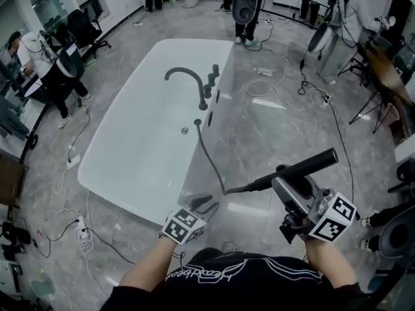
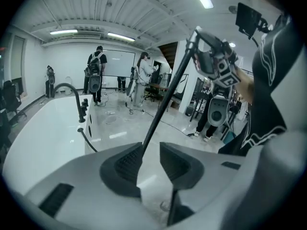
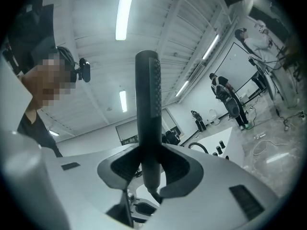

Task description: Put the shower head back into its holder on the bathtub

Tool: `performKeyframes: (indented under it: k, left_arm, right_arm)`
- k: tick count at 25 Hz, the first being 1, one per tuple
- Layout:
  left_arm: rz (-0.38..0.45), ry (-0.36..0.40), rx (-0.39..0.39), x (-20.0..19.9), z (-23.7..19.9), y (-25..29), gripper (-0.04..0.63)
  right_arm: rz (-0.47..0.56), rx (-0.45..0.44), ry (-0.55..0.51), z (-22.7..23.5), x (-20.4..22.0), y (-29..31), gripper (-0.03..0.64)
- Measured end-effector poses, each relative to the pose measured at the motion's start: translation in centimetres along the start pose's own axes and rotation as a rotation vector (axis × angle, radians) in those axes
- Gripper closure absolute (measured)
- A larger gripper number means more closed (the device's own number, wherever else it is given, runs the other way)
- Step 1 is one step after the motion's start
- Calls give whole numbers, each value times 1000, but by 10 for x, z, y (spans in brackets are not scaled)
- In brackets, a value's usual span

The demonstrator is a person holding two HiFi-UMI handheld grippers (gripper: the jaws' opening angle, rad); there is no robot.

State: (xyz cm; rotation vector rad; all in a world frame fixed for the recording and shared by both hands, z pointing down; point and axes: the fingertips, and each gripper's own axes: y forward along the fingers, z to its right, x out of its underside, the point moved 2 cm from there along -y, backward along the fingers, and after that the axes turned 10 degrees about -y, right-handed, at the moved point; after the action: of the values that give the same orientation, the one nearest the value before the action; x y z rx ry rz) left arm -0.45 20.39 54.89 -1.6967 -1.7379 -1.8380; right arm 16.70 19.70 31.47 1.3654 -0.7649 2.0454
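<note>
The black shower head (image 1: 305, 166) is a slim wand, and my right gripper (image 1: 283, 173) is shut on its handle out over the floor to the right of the white bathtub (image 1: 130, 154). In the right gripper view the wand (image 3: 147, 104) stands upright between the pads. Its black hose (image 1: 209, 157) runs from the tub rim back to the wand. My left gripper (image 1: 202, 203) is open at the tub's near corner. There the hose (image 2: 160, 104) passes between the jaws, against one pad. A black faucet (image 1: 188, 80) and knobs (image 1: 211, 81) stand on the rim. I cannot tell which fitting is the holder.
Several people stand around the tub, one at the left (image 1: 45, 63) and one at the back right (image 1: 350, 18). Cables (image 1: 285, 89) trail over the grey tiled floor. A power strip (image 1: 81, 230) lies near the tub's near-left end. Tripods and desks stand at the right.
</note>
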Motion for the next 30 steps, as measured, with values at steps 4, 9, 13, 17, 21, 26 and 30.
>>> performKeyframes:
  k: [4,9,13,17,21,26,30]
  left_arm:
    - [-22,-2,27,7,-10,25,432]
    - [-45,-6,61,15,-26,57,416]
    - [-120,-1,72,24,-57,95,416]
    - [-159,-19,75,38,-90,122,416]
    - [-161,-81,100,39,-118,147,442]
    - [-128,-100,147,20,-133,173,442]
    - [-112,-69,185,1,-137,186,442]
  right_arm:
    - [29,-7,21,4,-16,10,480]
    - [79,-31,84,5,-33,21,480]
    - [92,-45,120,29,-55,48,480]
    - [97,-46,142,48,-62,71,480]
    - [100,-40,173,75,-72,96,480]
    - [75,-32,175,97,-85,119,480]
    - [80,-18,161,110,-95,134,480]
